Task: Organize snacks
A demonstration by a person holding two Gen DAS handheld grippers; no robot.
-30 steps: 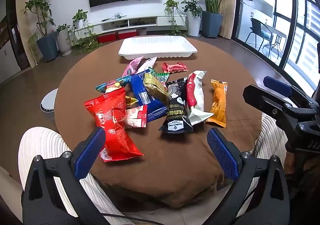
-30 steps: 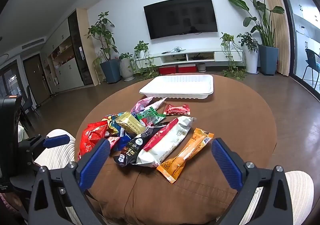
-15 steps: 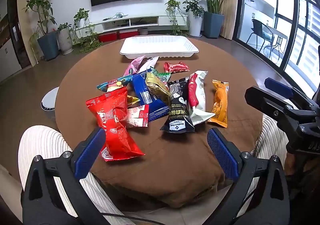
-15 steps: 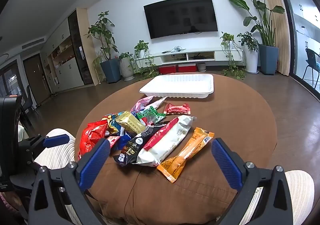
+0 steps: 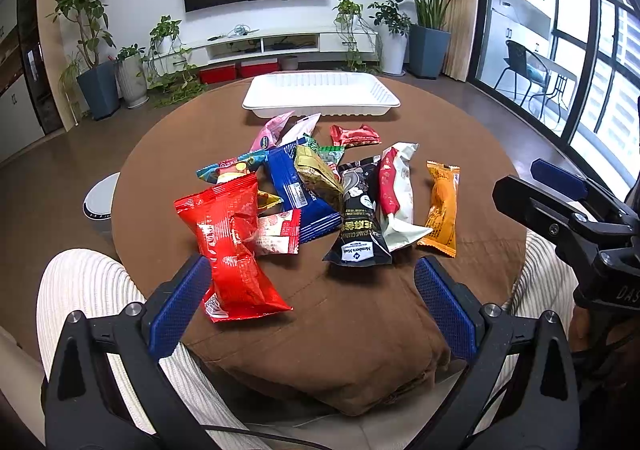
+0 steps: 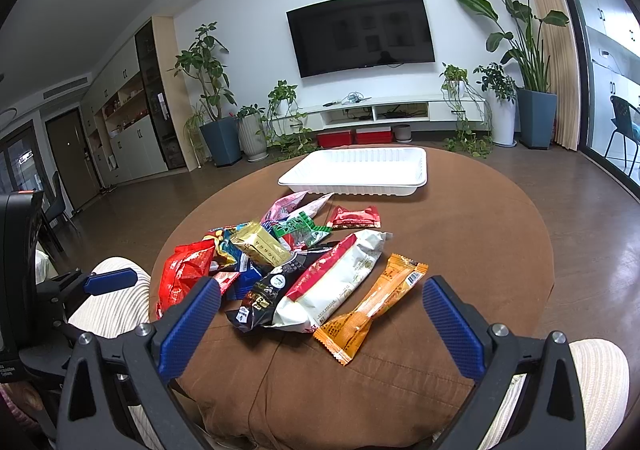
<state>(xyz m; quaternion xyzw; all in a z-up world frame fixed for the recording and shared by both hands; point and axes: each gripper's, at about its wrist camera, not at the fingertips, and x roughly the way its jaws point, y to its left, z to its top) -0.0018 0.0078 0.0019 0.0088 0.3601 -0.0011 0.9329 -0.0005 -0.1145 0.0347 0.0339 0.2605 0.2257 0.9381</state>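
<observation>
Two grippers hover at the near edge of a round table point(image 5: 460, 122) draped in brown cloth, both with fingers spread wide and nothing between them. The left gripper point(image 5: 310, 308) sits low in front of the pile; the right gripper point(image 6: 320, 324) does the same a little further right.

Taking the white tray point(image 5: 320, 96) as the marker: one tray, bare inside, at the far side of the table, and every snack lies on the cloth nearer than it.

Left to right: one big red bag point(image 5: 230, 246), nearest of all and furthest from the tray, its lower end right beside the left gripper's left finger. Next, a small red-and-white packet point(image 5: 278, 236) tucked against it. One blue packet point(image 5: 298, 192) lies behind, with a gold packet point(image 5: 316, 178) resting on top. Closest to the tray are a pink packet point(image 5: 269, 130) and a small red packet point(image 5: 354, 135). Then one black packet point(image 5: 358, 222), one long white-and-red packet point(image 5: 396, 194) leaning on it, and one orange packet point(image 5: 440, 206) lying apart at the right end.

Several more packets are buried in the middle; I cannot count them surely.
</observation>
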